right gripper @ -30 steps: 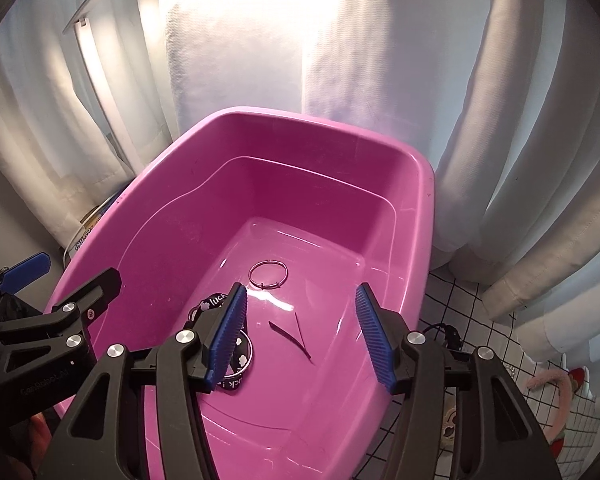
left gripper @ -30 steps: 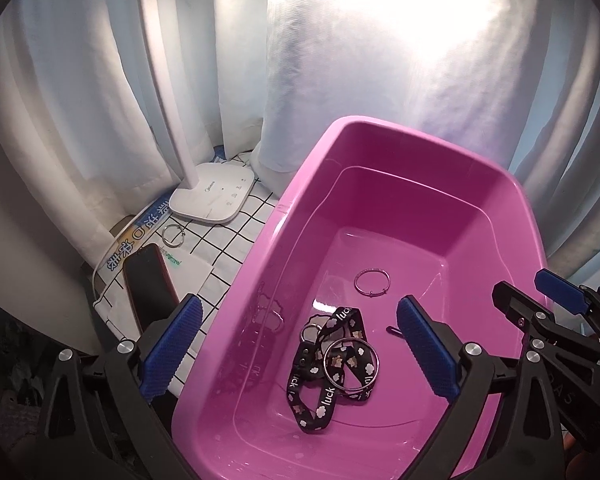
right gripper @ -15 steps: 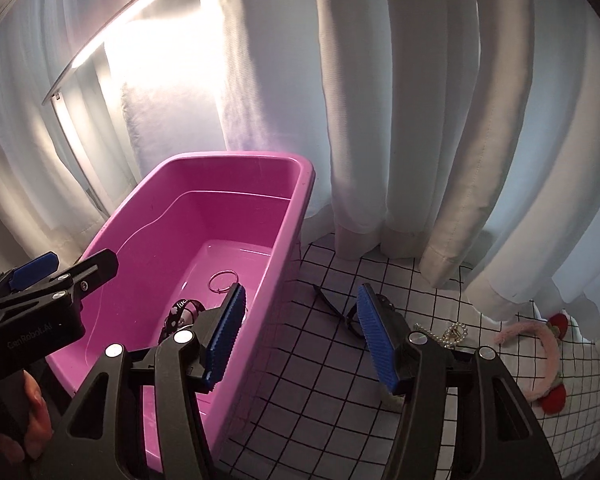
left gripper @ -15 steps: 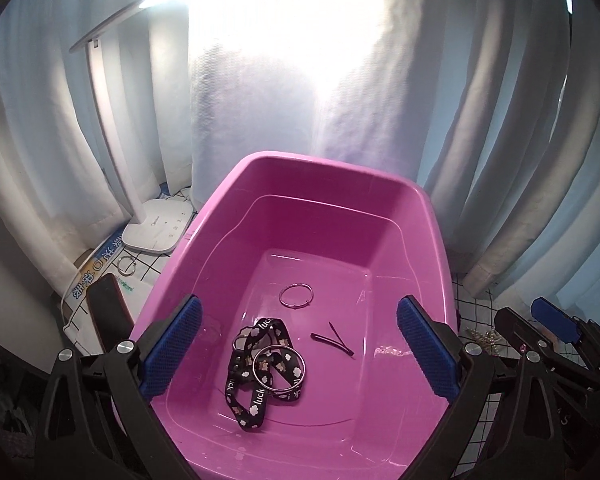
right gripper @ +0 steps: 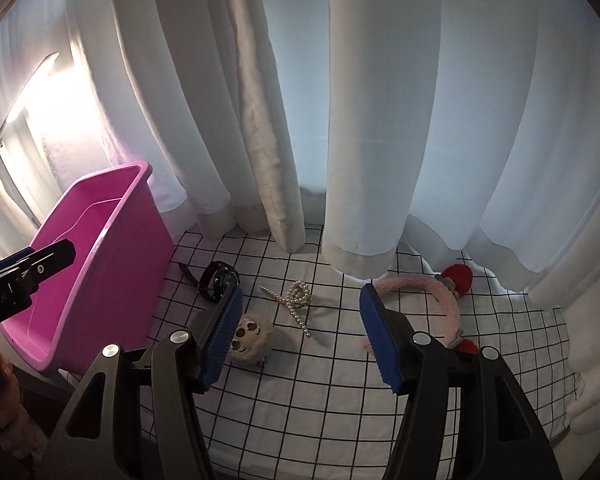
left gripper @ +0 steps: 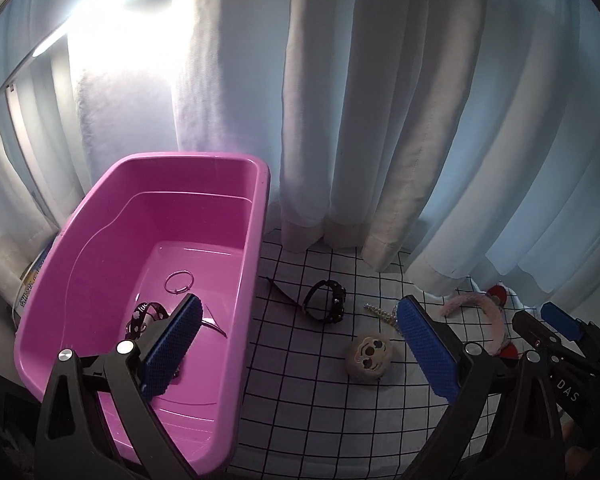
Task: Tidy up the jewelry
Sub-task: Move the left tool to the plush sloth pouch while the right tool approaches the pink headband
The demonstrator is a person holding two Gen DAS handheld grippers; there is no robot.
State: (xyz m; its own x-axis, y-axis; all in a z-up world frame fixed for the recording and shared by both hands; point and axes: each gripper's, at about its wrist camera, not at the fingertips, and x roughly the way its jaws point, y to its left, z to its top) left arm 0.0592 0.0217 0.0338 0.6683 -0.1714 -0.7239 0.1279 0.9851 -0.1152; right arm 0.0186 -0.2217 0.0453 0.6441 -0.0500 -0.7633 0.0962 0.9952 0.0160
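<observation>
A pink tub (left gripper: 256,216) (right gripper: 140,216) stands at the left on a white checked cloth. It holds a thin ring (left gripper: 179,281), a black printed strap (left gripper: 142,314) and a dark hairpin (left gripper: 216,326). On the cloth lie a black watch (left gripper: 328,302) (right gripper: 218,280), a pearl clip (right gripper: 296,300) (left gripper: 380,314), a fluffy face charm (left gripper: 368,358) (right gripper: 252,338) and a pink furry headband (right gripper: 432,292) (left gripper: 484,308). My left gripper (left gripper: 300,354) is open and empty, straddling the tub's right wall. My right gripper (right gripper: 300,338) is open and empty above the pearl clip and charm.
White curtains (right gripper: 340,120) hang close behind the cloth. A lit desk lamp (left gripper: 80,20) stands at the far left behind the tub. The cloth's front edge (right gripper: 340,468) runs near the bottom.
Both grippers have swung right, away from over the tub toward the cloth. The watch, pearl clip, charm and headband have come into view. Both stay open.
</observation>
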